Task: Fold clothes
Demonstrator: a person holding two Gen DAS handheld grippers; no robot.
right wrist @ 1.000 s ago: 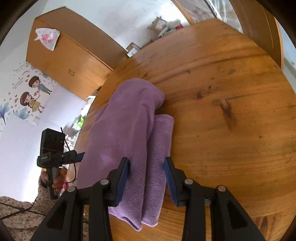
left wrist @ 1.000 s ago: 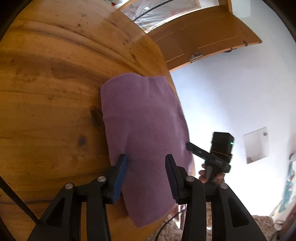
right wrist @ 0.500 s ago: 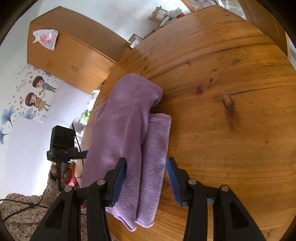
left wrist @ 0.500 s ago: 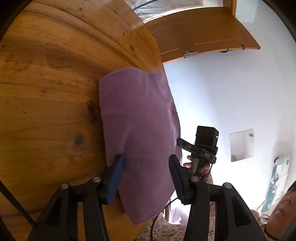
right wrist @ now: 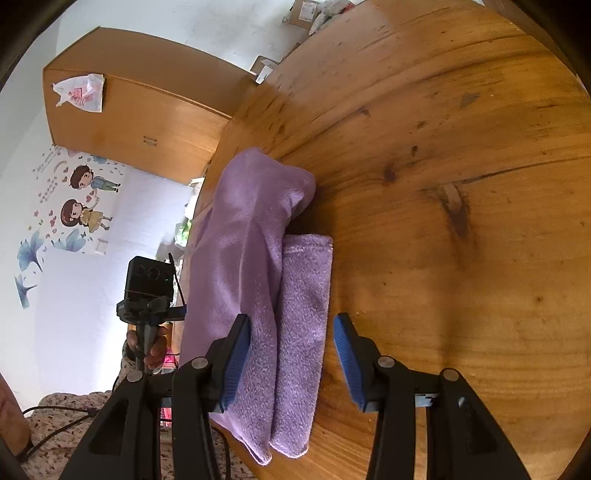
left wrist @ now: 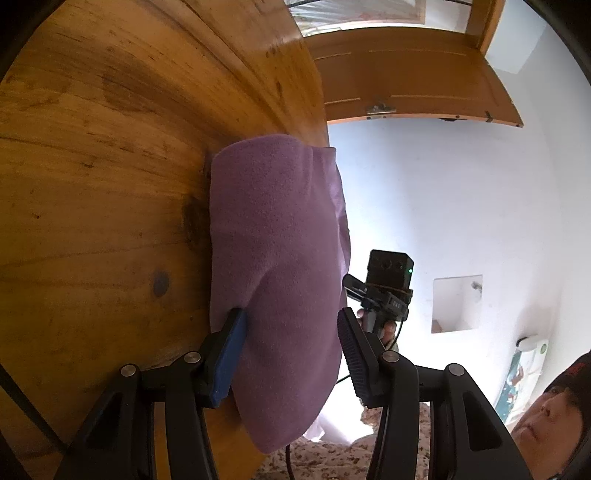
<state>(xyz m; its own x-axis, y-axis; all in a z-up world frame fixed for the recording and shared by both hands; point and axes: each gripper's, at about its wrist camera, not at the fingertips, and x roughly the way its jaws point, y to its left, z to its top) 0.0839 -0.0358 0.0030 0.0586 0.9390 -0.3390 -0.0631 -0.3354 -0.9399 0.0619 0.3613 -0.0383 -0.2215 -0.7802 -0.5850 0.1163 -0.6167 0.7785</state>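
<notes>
A purple towel [left wrist: 273, 229], folded lengthwise, lies along the rim of the round wooden table [left wrist: 92, 184]; its near end hangs past the edge. My left gripper [left wrist: 290, 317] stands open astride that near end. Its left pad sits at the towel's side and its right pad is off the table rim. In the right wrist view the towel [right wrist: 251, 229] shows a thick upper fold lying on a flatter layer. My right gripper [right wrist: 291, 321] is open over that flatter layer and its pads are not pressing. Each view shows the other gripper held in a hand beyond the table rim.
The table top [right wrist: 461, 221] is bare wood with knots. A wooden shutter [left wrist: 406, 81] is beyond the left gripper and a wardrobe [right wrist: 140, 122] beyond the right. Boxes [right wrist: 306, 11] sit past the table's far edge. Patterned fabric and a cable [right wrist: 55, 417] lie below the rim.
Both grippers have come lower and closer along the towel's near end, and the views have tilted. The left jaws have spread wider. The towel has not shifted.
</notes>
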